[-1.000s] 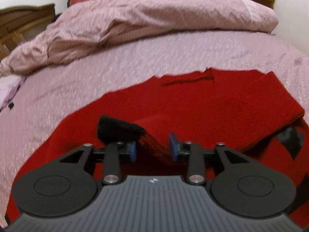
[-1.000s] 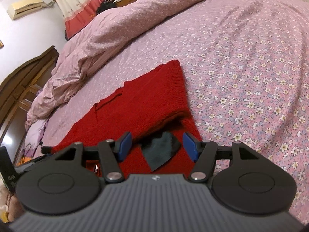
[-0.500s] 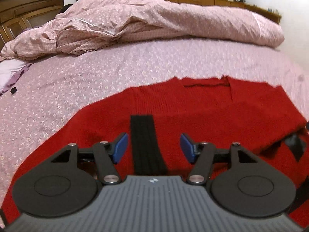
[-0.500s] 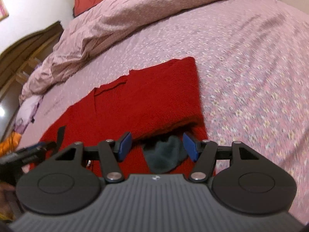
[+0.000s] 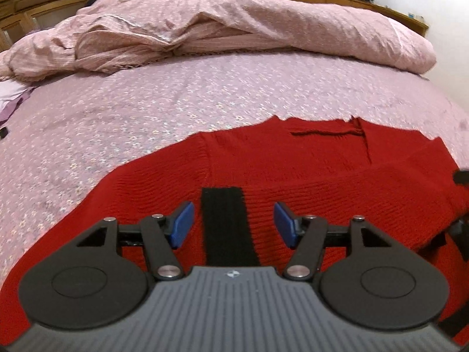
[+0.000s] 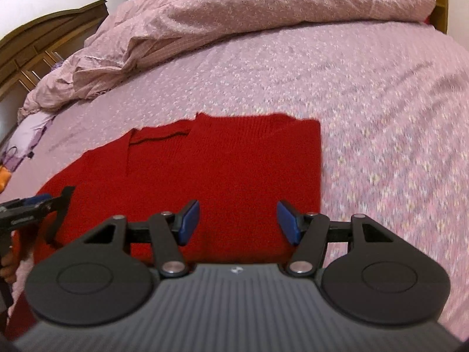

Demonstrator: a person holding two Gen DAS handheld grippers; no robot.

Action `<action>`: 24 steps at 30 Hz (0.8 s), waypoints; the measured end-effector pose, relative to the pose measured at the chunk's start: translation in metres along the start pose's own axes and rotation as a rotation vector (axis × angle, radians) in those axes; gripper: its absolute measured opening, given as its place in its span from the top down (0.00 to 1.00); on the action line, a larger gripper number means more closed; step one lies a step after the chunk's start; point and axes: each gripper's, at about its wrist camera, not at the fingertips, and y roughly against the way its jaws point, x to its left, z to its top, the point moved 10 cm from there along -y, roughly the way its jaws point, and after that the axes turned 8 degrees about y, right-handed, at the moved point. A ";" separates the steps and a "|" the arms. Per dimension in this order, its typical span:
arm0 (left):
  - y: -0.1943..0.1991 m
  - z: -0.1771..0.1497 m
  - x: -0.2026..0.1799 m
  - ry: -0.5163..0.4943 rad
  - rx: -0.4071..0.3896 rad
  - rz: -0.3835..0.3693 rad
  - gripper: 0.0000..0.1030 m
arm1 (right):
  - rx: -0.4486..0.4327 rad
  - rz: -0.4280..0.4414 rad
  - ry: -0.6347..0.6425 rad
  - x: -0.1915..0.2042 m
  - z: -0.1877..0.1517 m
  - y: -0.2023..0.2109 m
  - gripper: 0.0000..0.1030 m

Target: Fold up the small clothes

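So there's one red knitted sweater [image 5: 307, 173] lying flat on the pink floral bedsheet [image 5: 181, 108], toward the near edge of the bed, collar end pointing away toward the one rumpled pink duvet [image 5: 234, 20] heaped at the head. My guess is it's laid out flat like this so the sides can be turned in cleanly, and in the right wrist view the right side already looks folded over, since that edge runs straight and square down the bed. One black knit band [image 5: 228, 226], looks like a cuff or trim strip, lies on top of the red knit right in front of the left gripper [image 5: 233, 224]. That gripper has its blue pads spread apart with the band sitting between them, but neither pad is pressing on it, so nothing is being pinched. The right gripper [image 6: 239, 221] is also spread wide, hovering over the folded red panel with only flat fabric under it, holding nothing. Both point down at an angle at the cloth, which makes sense if the person is lining up the next grab. Count-wise: two grippers, one sweater, one black band in the left view, one duvet. At the left edge of the right wrist view you can see the other gripper poking in, with a bit of the person's hand [image 6: 7, 264] underneath. There's some purple stuff off at the bed's left side, too blurry to call.
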 end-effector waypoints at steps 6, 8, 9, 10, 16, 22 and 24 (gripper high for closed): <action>-0.017 -0.004 0.005 0.030 0.024 -0.019 0.36 | -0.029 -0.074 0.027 -0.016 0.020 -0.017 0.41; -0.021 -0.005 0.006 0.050 0.035 -0.038 0.36 | -0.021 -0.094 0.036 -0.020 0.020 -0.023 0.41; -0.023 -0.006 0.006 0.057 0.039 -0.048 0.36 | -0.008 -0.104 0.042 -0.022 0.019 -0.026 0.41; -0.024 -0.006 0.005 0.062 0.040 -0.049 0.36 | 0.003 -0.111 0.045 -0.023 0.017 -0.029 0.41; -0.023 -0.006 -0.004 0.010 0.024 -0.062 0.46 | 0.009 -0.109 0.043 -0.025 0.006 -0.037 0.41; -0.032 -0.005 -0.004 0.006 0.033 -0.043 0.51 | -0.014 -0.097 0.026 -0.025 0.005 -0.036 0.41; -0.035 -0.003 -0.003 0.013 0.029 -0.039 0.50 | -0.025 -0.094 0.019 -0.025 0.006 -0.034 0.42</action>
